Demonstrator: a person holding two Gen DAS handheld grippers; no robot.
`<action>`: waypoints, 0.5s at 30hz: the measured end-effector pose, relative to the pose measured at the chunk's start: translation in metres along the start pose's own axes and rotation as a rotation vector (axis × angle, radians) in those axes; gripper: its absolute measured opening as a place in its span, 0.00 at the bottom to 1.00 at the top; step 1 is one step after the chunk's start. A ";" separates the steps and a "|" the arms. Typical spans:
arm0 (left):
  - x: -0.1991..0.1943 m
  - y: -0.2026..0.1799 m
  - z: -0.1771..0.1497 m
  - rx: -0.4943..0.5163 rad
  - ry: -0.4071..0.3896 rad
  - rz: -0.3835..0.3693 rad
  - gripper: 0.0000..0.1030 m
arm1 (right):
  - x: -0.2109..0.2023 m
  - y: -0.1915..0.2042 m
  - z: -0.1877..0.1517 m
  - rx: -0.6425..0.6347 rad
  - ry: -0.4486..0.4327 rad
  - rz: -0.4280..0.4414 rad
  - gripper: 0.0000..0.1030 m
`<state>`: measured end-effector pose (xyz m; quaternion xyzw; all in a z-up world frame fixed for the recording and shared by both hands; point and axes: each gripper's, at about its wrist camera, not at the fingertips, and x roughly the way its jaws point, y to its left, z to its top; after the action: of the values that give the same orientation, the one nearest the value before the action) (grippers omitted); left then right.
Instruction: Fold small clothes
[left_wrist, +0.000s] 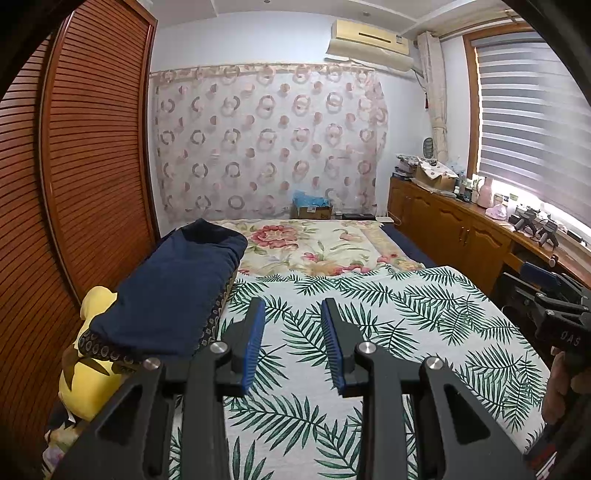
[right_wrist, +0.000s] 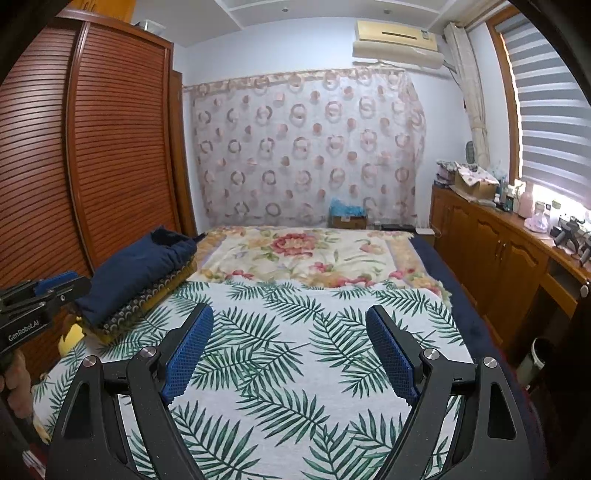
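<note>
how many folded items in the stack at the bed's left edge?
2 visible. The navy folded cloth lies on top; a dark ring-patterned folded piece sits directly under it. The stack rests partly over a yellow plush toy. More layers may be hidden underneath.

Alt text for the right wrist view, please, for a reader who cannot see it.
The right gripper, jaws wide and holding nothing, hangs over a palm-leaf cloth spread on a bed. A folded navy garment lies at the left, with the left gripper at the frame's left edge.
</note>
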<state>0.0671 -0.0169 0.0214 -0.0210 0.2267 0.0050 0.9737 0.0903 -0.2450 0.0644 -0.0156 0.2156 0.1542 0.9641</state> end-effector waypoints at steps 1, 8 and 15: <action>0.000 0.000 0.000 0.000 0.000 -0.001 0.30 | 0.000 0.000 0.000 0.000 0.001 0.001 0.84; -0.002 0.001 0.001 0.000 -0.002 0.000 0.30 | 0.000 0.003 0.000 -0.002 -0.001 -0.001 0.84; -0.003 0.003 0.001 0.000 -0.002 0.000 0.30 | 0.001 0.003 0.000 0.002 -0.001 0.002 0.84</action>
<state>0.0643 -0.0140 0.0234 -0.0212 0.2255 0.0049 0.9740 0.0901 -0.2416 0.0644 -0.0144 0.2154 0.1552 0.9640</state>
